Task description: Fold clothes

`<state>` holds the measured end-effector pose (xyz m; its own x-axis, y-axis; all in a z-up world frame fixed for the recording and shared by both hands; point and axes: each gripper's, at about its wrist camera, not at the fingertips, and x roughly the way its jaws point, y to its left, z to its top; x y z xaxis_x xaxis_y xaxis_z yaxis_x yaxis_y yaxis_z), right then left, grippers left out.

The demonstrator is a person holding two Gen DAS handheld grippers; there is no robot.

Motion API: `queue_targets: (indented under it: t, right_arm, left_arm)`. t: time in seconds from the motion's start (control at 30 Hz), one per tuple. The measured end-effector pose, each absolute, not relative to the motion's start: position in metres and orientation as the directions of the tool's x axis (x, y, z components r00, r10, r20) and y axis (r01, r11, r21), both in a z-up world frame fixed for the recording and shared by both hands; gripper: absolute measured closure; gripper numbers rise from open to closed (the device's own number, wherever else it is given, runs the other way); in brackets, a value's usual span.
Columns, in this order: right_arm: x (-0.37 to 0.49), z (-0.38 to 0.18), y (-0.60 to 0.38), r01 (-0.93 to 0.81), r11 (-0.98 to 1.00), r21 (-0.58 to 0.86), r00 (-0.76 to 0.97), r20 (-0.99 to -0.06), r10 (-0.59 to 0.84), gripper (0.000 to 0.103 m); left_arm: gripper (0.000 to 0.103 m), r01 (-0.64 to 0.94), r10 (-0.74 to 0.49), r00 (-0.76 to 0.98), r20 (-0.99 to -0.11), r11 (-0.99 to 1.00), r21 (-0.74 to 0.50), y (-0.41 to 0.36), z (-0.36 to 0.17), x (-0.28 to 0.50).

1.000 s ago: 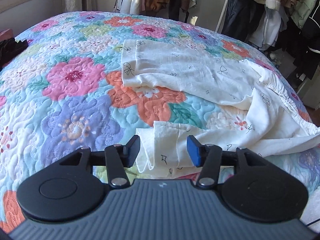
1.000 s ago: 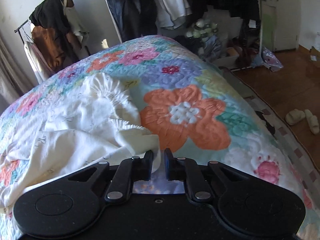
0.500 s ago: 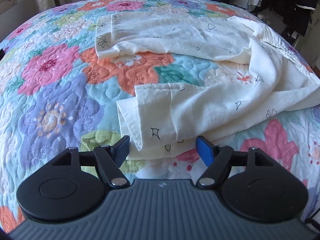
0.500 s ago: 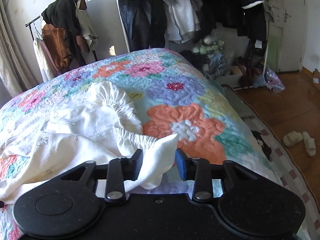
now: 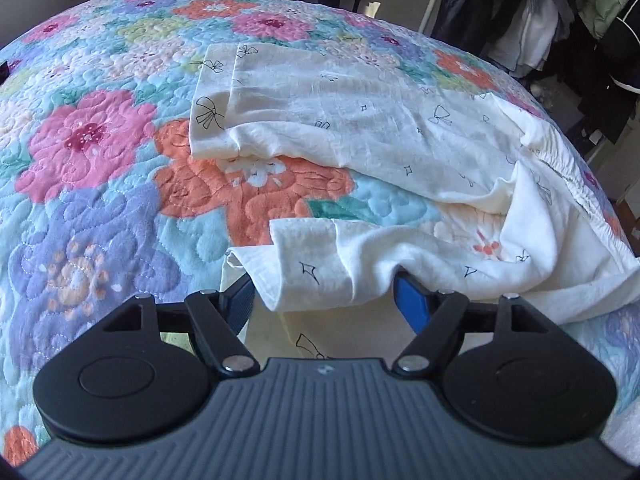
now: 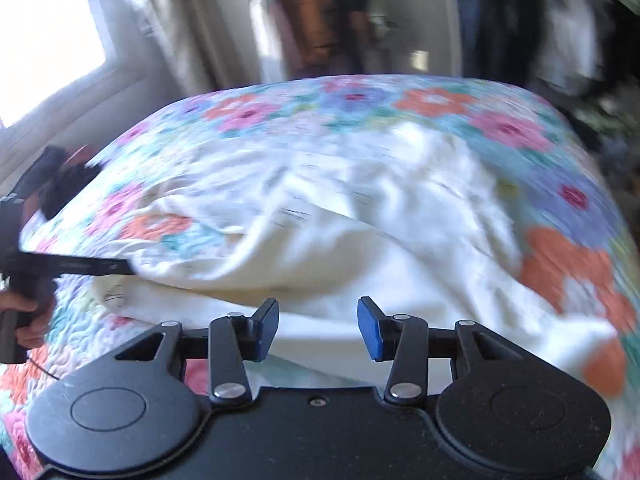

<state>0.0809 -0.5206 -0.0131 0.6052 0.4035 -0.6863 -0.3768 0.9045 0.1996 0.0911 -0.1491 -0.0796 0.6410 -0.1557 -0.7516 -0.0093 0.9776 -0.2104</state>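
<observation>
Cream trousers point(image 5: 360, 128) with small bow prints lie across the floral quilt point(image 5: 92, 184), legs running left, waistband right. Left wrist view: the left gripper point(image 5: 324, 296) stands open astride the near leg's hem, pads not pressing. Right wrist view, blurred: the right gripper point(image 6: 318, 330), jaws just opening, gapes over the cloth; a hand point(image 6: 24, 316) holding the other gripper shows only here.

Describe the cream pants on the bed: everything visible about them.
The cream pants look like thin, wrinkled cotton printed with small black bows and stars. They lie spread on the floral quilt, legs apart in a V, with a gathered elastic waistband at the right. The near leg's cuff is rumpled and folded over, sitting between the open left gripper's fingers; contact is unclear.
</observation>
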Motion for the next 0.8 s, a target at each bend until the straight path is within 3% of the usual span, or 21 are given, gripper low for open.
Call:
queue_targets:
  t: [0.27,0.33,0.47,0.7,0.73,0.77,0.8]
  right_arm:
    - [0.131,-0.055,-0.416,-0.496,0.83,0.255,0.38,-0.795,0.472,0.052]
    - [0.13,-0.063,-0.398,-0.52,0.833,0.187,0.384,-0.82,0.424,0.052]
    - [0.123,-0.064,-0.393,-0.52,0.848,0.102,0.466,-0.798,0.382,0.052]
    - [0.133,-0.053,-0.42,-0.389,0.892,0.23,0.535,-0.732,0.422,0.051]
    - [0.135,-0.053,-0.423,-0.367,0.891,0.266,0.531,-0.727,0.436,0.051]
    - [0.137,-0.054,-0.426,-0.355,0.885,0.301,0.523,-0.721,0.455,0.051]
    - [0.137,-0.054,-0.427,-0.349,0.878,0.327,0.517,-0.714,0.472,0.051]
  left_arm:
    - [0.029,-0.023,-0.145,0.645,-0.751,0.978,-0.209,-0.154,-0.091,0.099]
    - [0.019,-0.02,-0.127,0.629,-0.767,0.984,-0.179,-0.159,-0.094,0.099]
    - [0.015,0.014,-0.114,0.624,-0.773,0.991,-0.135,-0.166,-0.096,0.094]
    - [0.015,0.004,-0.039,0.619,-0.785,0.999,-0.046,-0.179,-0.104,0.093]
    - [0.024,0.004,-0.028,0.62,-0.784,0.999,-0.032,-0.182,-0.103,0.093]
    - [0.046,0.006,-0.021,0.621,-0.783,1.0,-0.022,-0.184,-0.101,0.093]
    - [0.055,0.004,-0.013,0.626,-0.78,1.0,-0.013,-0.185,-0.097,0.092]
